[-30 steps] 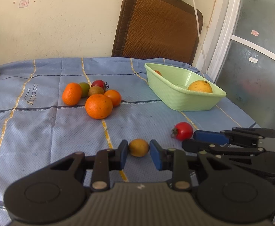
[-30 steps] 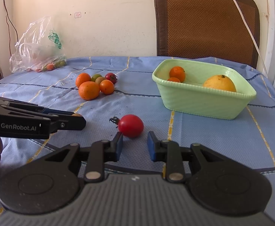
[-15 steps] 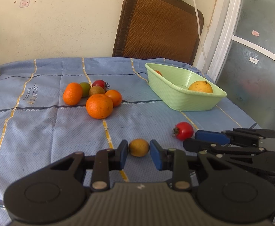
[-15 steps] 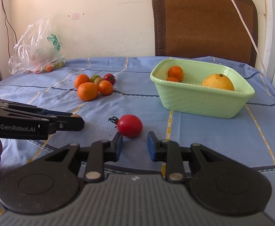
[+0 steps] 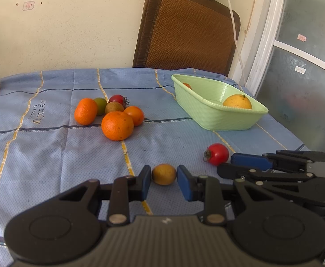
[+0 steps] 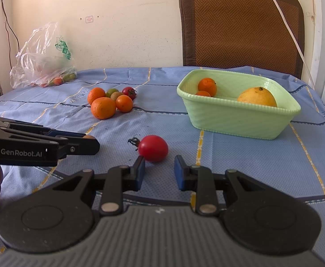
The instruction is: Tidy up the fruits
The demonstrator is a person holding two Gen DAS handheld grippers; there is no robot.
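Note:
My left gripper (image 5: 164, 183) is open, its jaws on either side of a small yellow-orange fruit (image 5: 164, 174) on the blue tablecloth, with small gaps showing. My right gripper (image 6: 158, 170) is open just behind a red tomato (image 6: 153, 148), which lies a little ahead of the fingertips. The tomato also shows in the left wrist view (image 5: 217, 154). A green basket (image 6: 240, 115) holds two small oranges and a large yellow fruit (image 6: 257, 96). A cluster of oranges and small fruits (image 5: 115, 115) lies at mid table.
A plastic bag with produce (image 6: 44, 60) sits at the far left of the table. A brown chair back (image 6: 240, 22) stands behind the table against the wall. A white cable (image 6: 287, 24) hangs down near the basket.
Both grippers have stayed almost still. The right gripper has shifted slightly, with the tomato still in front of its open jaws.

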